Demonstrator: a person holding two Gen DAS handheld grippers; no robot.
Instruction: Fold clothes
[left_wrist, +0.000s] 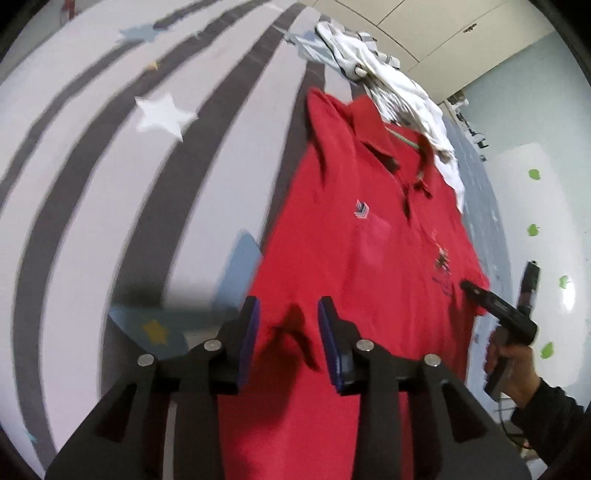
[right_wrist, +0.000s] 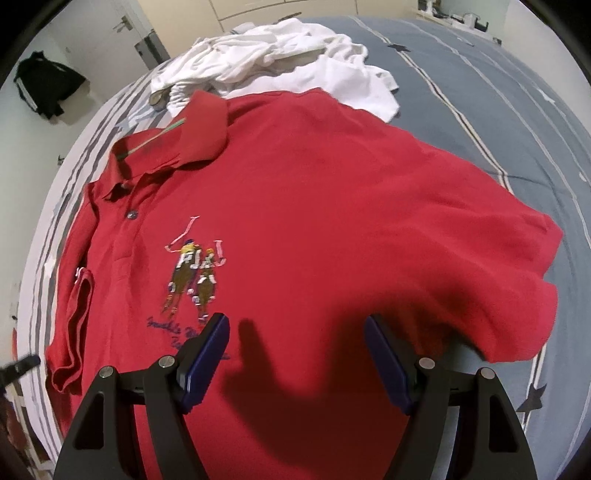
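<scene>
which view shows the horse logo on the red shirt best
The right wrist view: the embroidered horse logo lies large and sharp on the red polo shirt. The left wrist view shows it small and blurred near the shirt's edge.

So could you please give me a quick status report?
Both grippers, left and right, open above red polo shirt. Shirt flat, unfolded. White clothes overlap its collar end.

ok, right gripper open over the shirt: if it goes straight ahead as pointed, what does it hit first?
Probably the red polo shirt itself, the chest fabric beside the embroidered polo-player logo. The right gripper is open; depth is unclear.
</scene>
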